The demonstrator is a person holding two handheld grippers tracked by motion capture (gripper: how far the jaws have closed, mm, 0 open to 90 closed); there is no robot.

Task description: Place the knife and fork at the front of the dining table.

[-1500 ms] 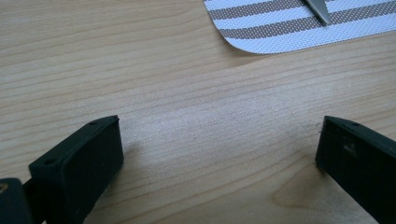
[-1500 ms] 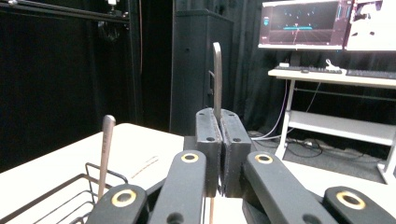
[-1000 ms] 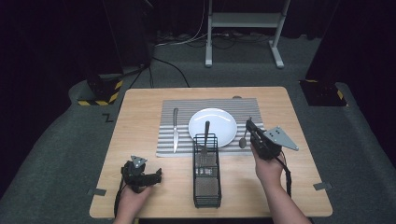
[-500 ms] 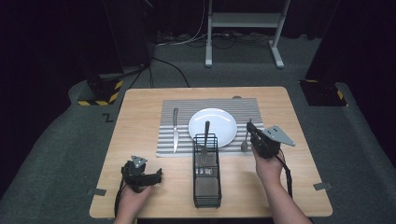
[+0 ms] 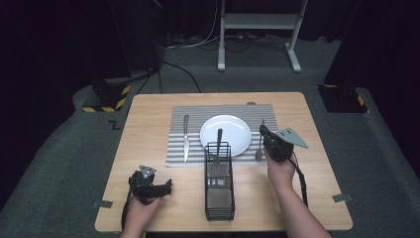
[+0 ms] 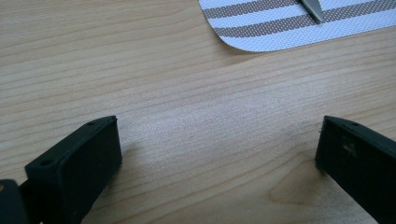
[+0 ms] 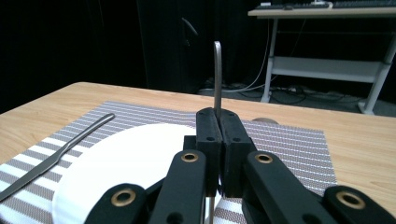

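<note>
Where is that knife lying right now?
In the high view the knife lies flat on the left part of the striped placemat, just left of the white plate, blade toward the person. The right gripper view shows it left of the plate too.

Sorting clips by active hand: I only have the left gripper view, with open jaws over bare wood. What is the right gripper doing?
Observer: The right gripper is shut on the upright handle of a spoon, just right of the white plate.
Operator: What else is on the table?
Observer: A fork stands in a wire caddy near the person.
Operator: Is the blade tip at my top edge a knife?
Observer: Yes, a knife lies on the striped placemat, left of the plate.
</note>
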